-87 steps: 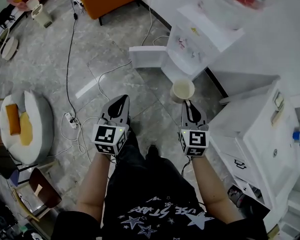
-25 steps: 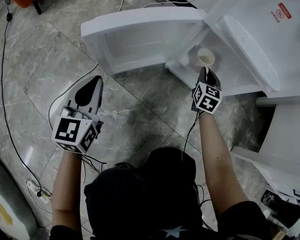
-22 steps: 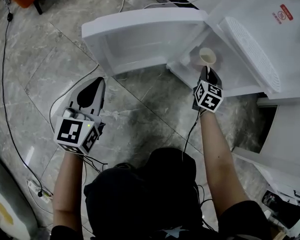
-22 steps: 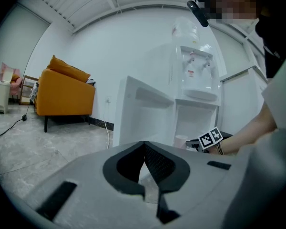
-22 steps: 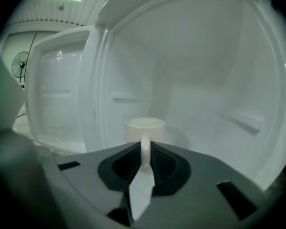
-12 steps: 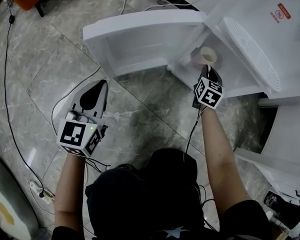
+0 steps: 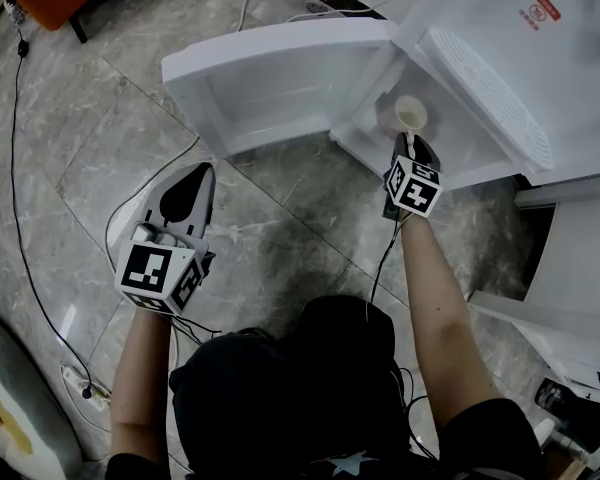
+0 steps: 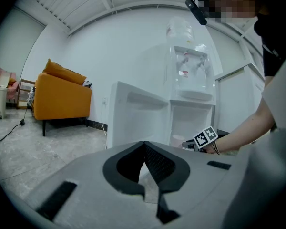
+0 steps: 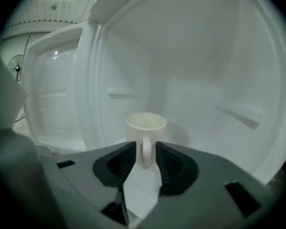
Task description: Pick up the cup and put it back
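Cream cup at one o'clock: our right gripper reaches out, jaws opening around its handle; left gripper closed at nine.

The cup is a plain cream mug with a single loop handle, and it looks empty as far as its pale inside can be seen. It stands upright, mouth up, on the white floor of the open cabinet, near the front edge of that compartment. Its handle points straight out of the opening and sits between the jaws of the right gripper, which are opening, with a thin gap on either side.
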{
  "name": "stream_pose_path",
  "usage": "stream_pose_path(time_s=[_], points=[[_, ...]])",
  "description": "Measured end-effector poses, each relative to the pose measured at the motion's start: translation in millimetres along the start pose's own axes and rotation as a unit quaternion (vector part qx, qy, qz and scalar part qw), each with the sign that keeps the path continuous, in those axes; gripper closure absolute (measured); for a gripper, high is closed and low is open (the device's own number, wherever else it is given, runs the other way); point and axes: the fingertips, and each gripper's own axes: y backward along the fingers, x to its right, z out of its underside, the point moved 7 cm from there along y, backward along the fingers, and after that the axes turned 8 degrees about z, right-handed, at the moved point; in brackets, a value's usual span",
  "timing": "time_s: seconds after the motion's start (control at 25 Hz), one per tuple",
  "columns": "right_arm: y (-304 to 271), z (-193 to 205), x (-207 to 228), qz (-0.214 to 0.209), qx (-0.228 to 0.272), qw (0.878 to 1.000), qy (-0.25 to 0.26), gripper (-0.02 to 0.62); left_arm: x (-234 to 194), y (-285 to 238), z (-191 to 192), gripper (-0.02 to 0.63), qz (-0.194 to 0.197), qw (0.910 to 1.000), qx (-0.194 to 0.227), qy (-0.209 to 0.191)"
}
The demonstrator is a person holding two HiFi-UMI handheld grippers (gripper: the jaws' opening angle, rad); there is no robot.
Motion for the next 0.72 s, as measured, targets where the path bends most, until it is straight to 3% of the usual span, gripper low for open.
stream_pose_path(time_s=[0.08, 0.28, 0.52, 0.72], points=[[2.6, -1.6, -0.5, -0.004, 0.001, 1.000, 0.000, 0.417, 1.8, 1.6, -3.5, 0.597, -0.002, 1.0000, -0.001, -0.002], [23.2, -10.0, 3.3, -0.005, 0.000, 1.000, -0.002, 0.390, 12.6, 15.2, -18.5, 0.597, -0.019, 0.9998, -0.001, 0.002], [82.3, -23.2, -5.0, -0.043, -0.022, 0.997, 0.062, 0.404, 40.4, 58.7, -42.6, 0.595, -0.055, 0.9981, -0.016, 0.023], [154.4, -45.8, -12.7, -0.076, -0.028, 0.995, 0.055, 0.444, 72.6, 110.3, -81.9, 0.595, -0.071, 0.9961, -0.048, 0.019]])
